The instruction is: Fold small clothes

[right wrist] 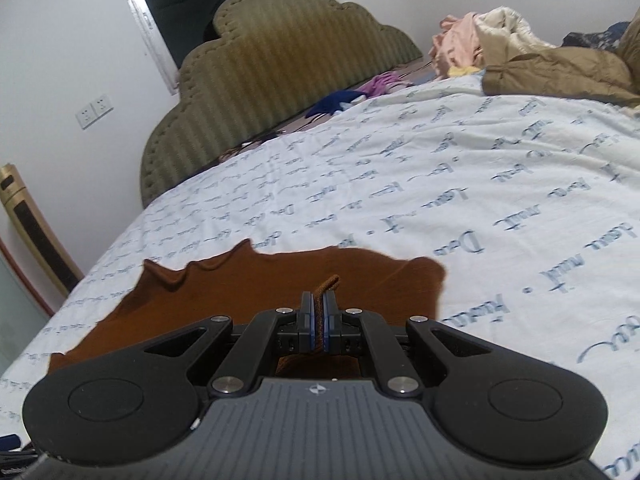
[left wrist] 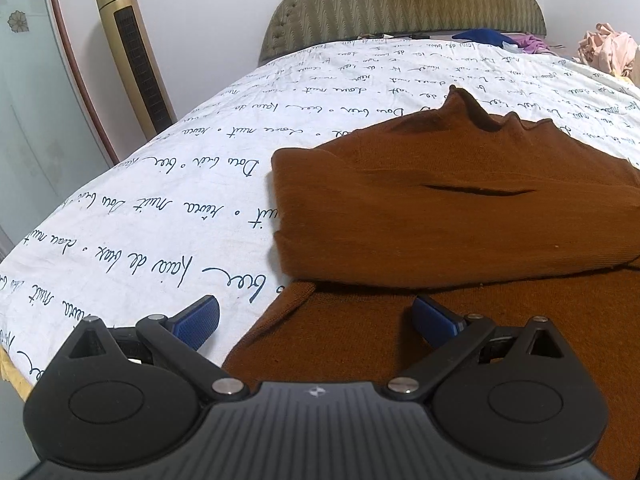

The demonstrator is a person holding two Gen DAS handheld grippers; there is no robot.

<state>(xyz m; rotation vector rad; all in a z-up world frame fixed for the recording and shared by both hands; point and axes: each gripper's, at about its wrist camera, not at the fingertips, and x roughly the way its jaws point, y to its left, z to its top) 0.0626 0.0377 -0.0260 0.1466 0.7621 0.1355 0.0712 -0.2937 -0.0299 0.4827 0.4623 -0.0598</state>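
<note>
A brown knit garment (left wrist: 448, 216) lies on the white bedsheet with blue script (left wrist: 152, 200), its upper part folded over the lower part. My left gripper (left wrist: 316, 316) is open and hovers over the garment's near left edge, one blue pad (left wrist: 200, 320) over the sheet, the other (left wrist: 436, 316) over the cloth. In the right wrist view the garment (right wrist: 240, 284) lies just ahead. My right gripper (right wrist: 319, 312) is shut on a brown edge of the garment, which sticks up between the pads.
A green padded headboard (left wrist: 400, 4) stands at the far end of the bed. A gold tower fan (left wrist: 132, 52) stands at the left. Piles of loose clothes (right wrist: 500, 44) and a tan blanket (right wrist: 560, 72) lie at the far right of the bed.
</note>
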